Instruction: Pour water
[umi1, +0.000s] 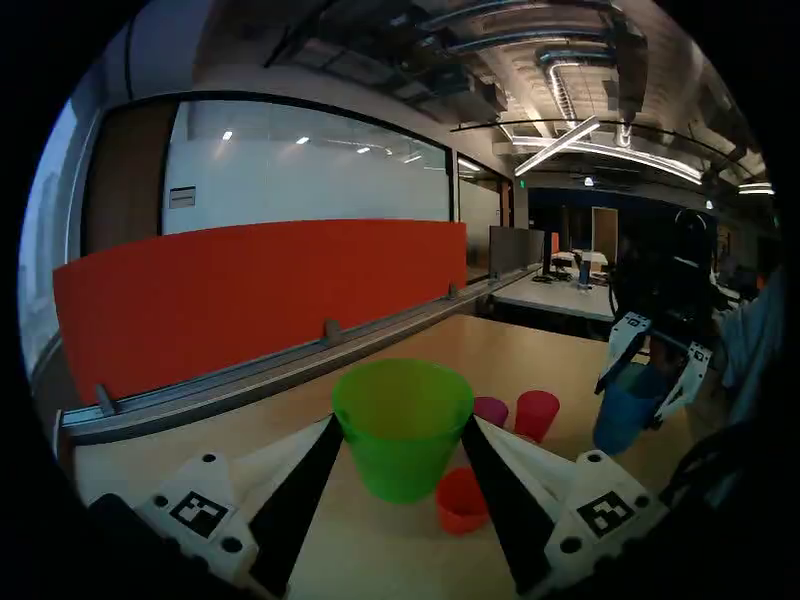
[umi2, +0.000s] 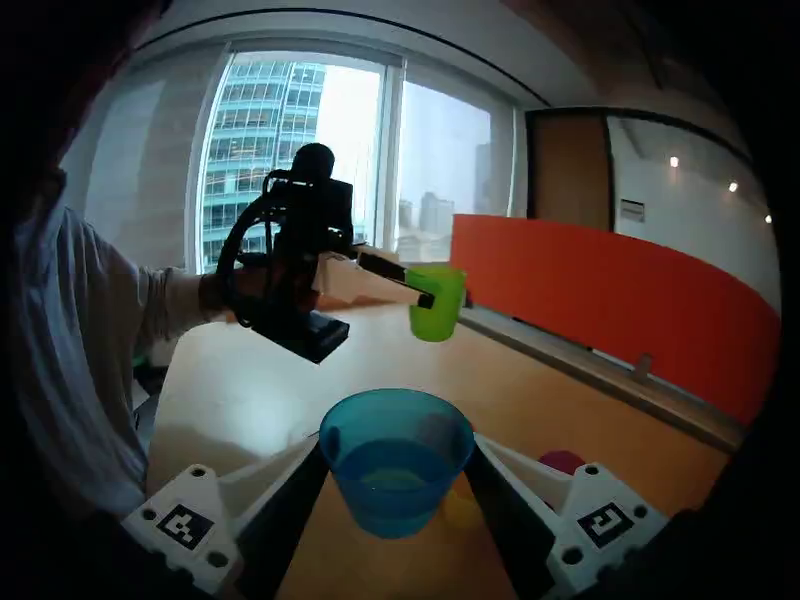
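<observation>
- The left gripper was closed on a green cup, one finger pressed against each side just below the rim.
- In the right gripper view, the left gripper was seen farther off, with the green cup held clear above the table and nearly upright.
- The inside of the green cup could not be seen.
- The right gripper was clamped on a blue cup, gripped from both sides and held upright.
- A little water appeared to lie low in the blue cup.
- In the left gripper view, the right gripper and the blue cup were seen at the right, near the table's far side.
- Three small cups were set on the table beyond the green cup: an orange cup nearest, then a magenta cup and a red cup just beside each other.
- A light sleeve of the person was seen behind the left gripper.
- An orange partition was fixed along the table's edge, and tall windows stood behind.
</observation>
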